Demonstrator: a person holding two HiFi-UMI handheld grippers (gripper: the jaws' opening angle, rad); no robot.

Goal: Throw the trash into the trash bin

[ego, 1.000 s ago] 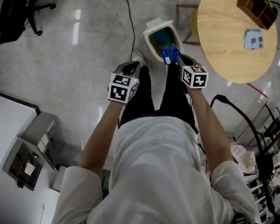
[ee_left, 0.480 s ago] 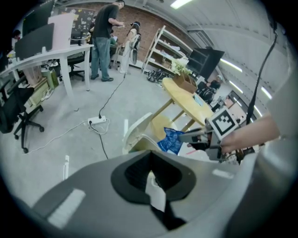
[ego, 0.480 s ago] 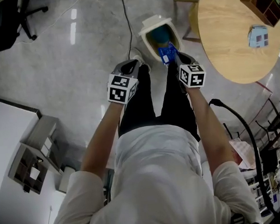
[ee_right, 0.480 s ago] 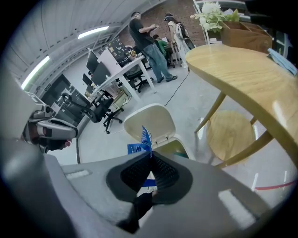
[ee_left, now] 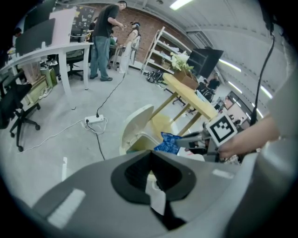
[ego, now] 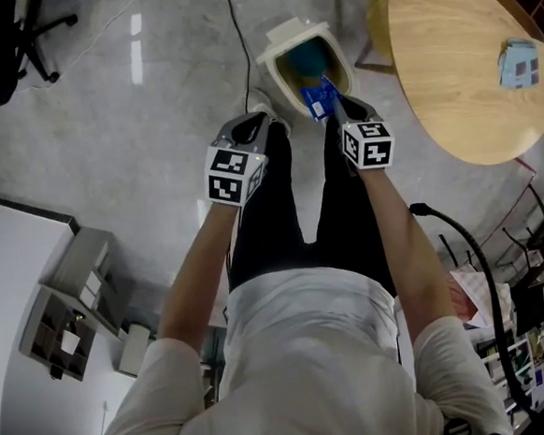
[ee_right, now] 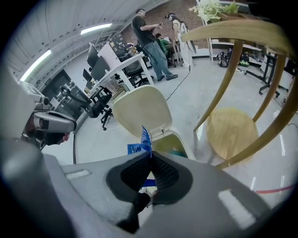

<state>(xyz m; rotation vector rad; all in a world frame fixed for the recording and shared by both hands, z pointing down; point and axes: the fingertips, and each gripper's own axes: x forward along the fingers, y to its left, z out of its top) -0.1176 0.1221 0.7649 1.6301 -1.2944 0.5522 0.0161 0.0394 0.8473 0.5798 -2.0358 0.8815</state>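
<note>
Head view: the person is standing over an open trash bin on the floor, beside a round wooden worktop. The right hand-held gripper is pinching a blue wrapper, whose long axis is running on from the jaw tips. Its free end is pointing away from the person and showing against the bin's near rim. The left hand-held gripper is hanging just beside the right one, over the floor short of the bin. Left gripper view: the jaws are sitting together with nothing between them. Beyond them the wrapper is sticking out of the right hand-held gripper toward the bin, whose lid is standing raised. Right gripper view: the jaws are pressing closed on the wrapper. It is standing edge-on, lengthwise along the jaws, with its tip aiming at the raised lid and the bin mouth just past it. A wooden stool is standing to the right of the bin.
</note>
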